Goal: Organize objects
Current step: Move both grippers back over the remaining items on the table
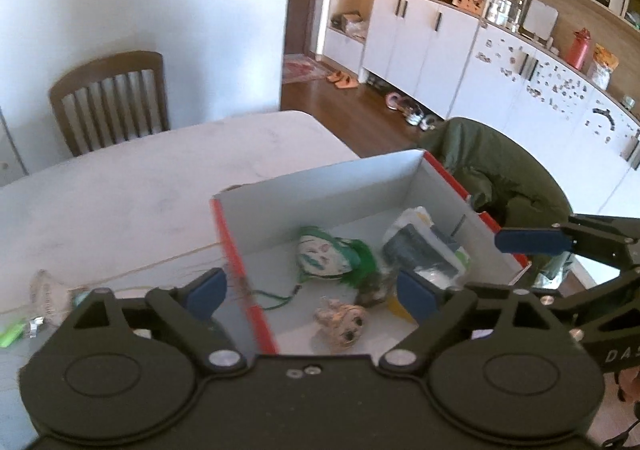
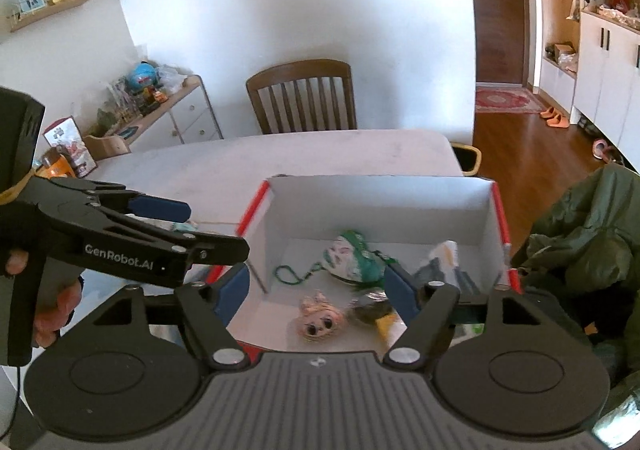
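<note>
An open cardboard box point(image 2: 384, 206) with red edges and a white inside stands on the pale desk point(image 2: 280, 158), at the desk corner nearest the green jacket point(image 2: 580, 234). Both claws hang just above the box's near side, each with its blue-padded jaws spread wide and nothing between them.

**Left claw** point(image 1: 312, 290): its jaws straddle the box's left wall, one pad outside the box, the other over its floor. Seen from the right wrist camera, the tool's black side carries the white lettering "GenRobot.AI", and a hand point(image 2: 52, 306) grips its handle.

**Right claw** point(image 2: 316, 286): both pads sit over the box's near end. In the left wrist view its body shows the letters "DAS" before the frame cuts them off.

**Inside the box:**
- a white face toy with green hair point(image 1: 332, 254) lies near the middle, a green cord point(image 2: 296, 274) trailing from it toward the left wall;
- a small tan doll head point(image 2: 320, 320) lies nearer the claws;
- a clear plastic packet point(image 1: 424, 246) holding something dark leans by the right wall;
- a yellow item, mostly hidden, lies near the box's front right corner.

**Outside the box,** left of it on the desk, lie a clear wrapper point(image 1: 46, 292) and a bright green item point(image 1: 10, 334). A wooden chair point(image 2: 304, 98) stands beyond the desk's far edge.
</note>
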`<act>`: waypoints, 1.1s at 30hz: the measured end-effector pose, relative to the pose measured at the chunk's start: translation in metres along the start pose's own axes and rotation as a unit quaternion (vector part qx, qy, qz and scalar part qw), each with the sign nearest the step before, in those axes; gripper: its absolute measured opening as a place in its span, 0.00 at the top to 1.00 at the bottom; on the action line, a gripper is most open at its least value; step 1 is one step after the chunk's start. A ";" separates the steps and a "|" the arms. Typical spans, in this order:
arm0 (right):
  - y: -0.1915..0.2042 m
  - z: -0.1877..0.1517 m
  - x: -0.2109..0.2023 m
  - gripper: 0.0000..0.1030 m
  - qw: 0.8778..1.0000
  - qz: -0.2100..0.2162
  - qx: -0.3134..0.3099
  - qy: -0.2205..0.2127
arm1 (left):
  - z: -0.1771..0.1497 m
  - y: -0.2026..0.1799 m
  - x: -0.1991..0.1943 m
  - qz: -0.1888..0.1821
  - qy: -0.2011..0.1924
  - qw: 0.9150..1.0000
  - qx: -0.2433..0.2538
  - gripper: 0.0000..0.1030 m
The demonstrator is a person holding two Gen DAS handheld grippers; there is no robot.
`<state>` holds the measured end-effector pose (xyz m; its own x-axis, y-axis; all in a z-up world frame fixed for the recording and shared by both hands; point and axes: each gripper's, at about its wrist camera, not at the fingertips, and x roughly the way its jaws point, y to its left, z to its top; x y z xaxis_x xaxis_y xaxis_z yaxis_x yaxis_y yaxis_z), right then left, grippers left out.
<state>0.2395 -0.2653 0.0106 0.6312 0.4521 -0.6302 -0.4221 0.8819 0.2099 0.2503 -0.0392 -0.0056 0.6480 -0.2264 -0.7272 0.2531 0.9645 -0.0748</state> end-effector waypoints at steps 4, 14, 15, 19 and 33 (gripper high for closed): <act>0.018 0.002 0.001 0.23 1.000 0.006 -0.001 -0.004 | -0.008 0.018 -0.018 0.008 -0.014 1.000 -0.013 0.04; 0.068 0.004 0.014 0.20 1.000 0.017 -0.008 0.002 | -0.027 0.068 -0.056 0.022 -0.034 0.998 -0.043 0.01; 0.072 0.004 0.016 0.20 1.000 0.018 -0.009 0.003 | -0.029 0.073 -0.058 0.027 -0.035 0.998 -0.045 0.01; 0.092 0.003 0.025 0.20 1.000 0.023 -0.015 0.008 | -0.037 0.096 -0.066 0.041 -0.039 0.997 -0.056 0.00; 0.164 -0.006 0.067 0.20 0.997 0.042 -0.046 0.040 | -0.069 0.183 -0.067 0.089 -0.037 0.992 -0.083 0.00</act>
<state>0.2084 -0.0914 -0.0019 0.5388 0.5078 -0.6722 -0.5312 0.8241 0.1967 0.2032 0.1619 -0.0176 0.7241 -0.0532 -0.6877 0.0123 0.9979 -0.0643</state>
